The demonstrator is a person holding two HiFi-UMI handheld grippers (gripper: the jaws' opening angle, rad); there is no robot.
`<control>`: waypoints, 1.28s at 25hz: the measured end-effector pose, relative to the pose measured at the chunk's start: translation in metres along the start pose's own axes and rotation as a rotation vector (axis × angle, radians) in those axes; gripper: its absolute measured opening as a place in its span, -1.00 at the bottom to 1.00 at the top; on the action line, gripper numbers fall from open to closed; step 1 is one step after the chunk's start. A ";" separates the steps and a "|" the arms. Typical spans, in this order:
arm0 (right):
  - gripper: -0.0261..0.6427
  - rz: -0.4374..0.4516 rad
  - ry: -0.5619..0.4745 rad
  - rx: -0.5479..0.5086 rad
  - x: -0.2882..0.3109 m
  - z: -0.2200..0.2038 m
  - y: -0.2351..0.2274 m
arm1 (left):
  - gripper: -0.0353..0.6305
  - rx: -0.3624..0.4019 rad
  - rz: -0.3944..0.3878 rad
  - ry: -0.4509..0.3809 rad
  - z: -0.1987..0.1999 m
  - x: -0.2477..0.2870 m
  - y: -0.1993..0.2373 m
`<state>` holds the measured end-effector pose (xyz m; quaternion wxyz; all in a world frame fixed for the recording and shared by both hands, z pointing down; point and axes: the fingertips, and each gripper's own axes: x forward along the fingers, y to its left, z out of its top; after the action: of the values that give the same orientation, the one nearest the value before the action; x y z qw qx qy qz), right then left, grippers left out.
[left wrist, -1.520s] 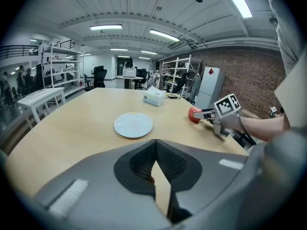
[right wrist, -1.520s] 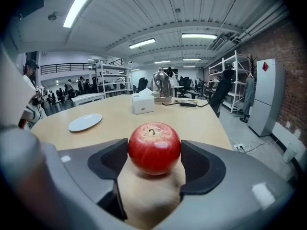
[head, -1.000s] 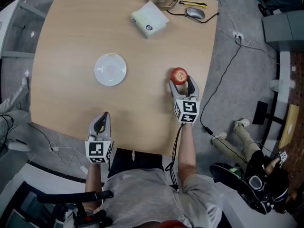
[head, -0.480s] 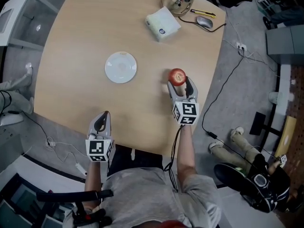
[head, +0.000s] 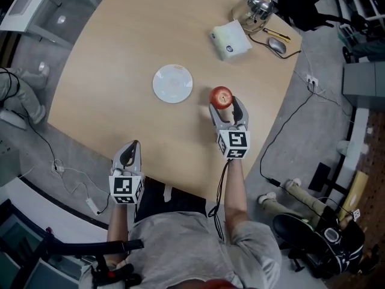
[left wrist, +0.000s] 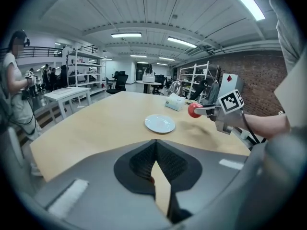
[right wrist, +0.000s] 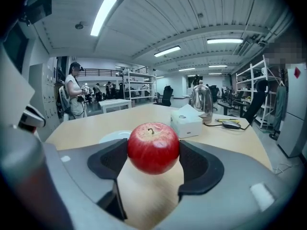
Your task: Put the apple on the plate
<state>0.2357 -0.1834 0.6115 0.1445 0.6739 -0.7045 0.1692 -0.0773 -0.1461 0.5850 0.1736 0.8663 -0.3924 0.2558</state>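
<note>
Since a second ago, the right gripper (head: 225, 105) has carried the apple (head: 222, 97) closer to the plate (head: 172, 83), while the left gripper (head: 127, 153) has kept its station at the near edge of the table (head: 114, 53). Head view: the apple is clamped between the right gripper's jaws, just right of the white plate and not over it; the plate lies bare on the wood. A white box (head: 230, 41), a metal kettle (head: 255, 8) and a computer mouse (head: 278, 45) sit together at the far right corner, well apart from the plate. Left gripper view: this gripper's jaws are closed tip to tip with nothing between them, pointing across the table. The plate shows ahead, and the right gripper holds the apple clear of the tabletop beside it, a shadow below. Right gripper view: both dark pads press the red apple's sides, stem uppermost. The plate's rim shows behind the apple to its left; the box, kettle and mouse stand beyond to the right. A person (right wrist: 74, 95) stands in the background at left.
</note>
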 end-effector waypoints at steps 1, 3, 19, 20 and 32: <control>0.10 0.013 -0.002 -0.008 0.005 0.003 0.006 | -0.83 -0.007 0.010 0.000 -0.001 -0.003 0.004; 0.10 0.042 -0.003 -0.020 0.016 0.007 0.012 | -0.83 -0.024 0.033 0.002 -0.004 -0.004 0.009; 0.10 0.204 -0.001 -0.118 0.077 0.025 0.092 | -0.83 -0.116 0.166 -0.001 -0.030 -0.040 0.059; 0.10 0.212 0.000 -0.121 0.080 0.025 0.096 | -0.83 -0.122 0.173 0.000 -0.032 -0.042 0.062; 0.10 0.273 0.022 -0.151 0.106 0.015 0.134 | -0.83 -0.170 0.229 0.022 -0.053 -0.059 0.083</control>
<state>0.0967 -0.2813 0.6377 0.1780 0.5571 -0.7988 0.1410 -0.1901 -0.1375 0.6018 0.2202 0.7951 -0.5072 0.2492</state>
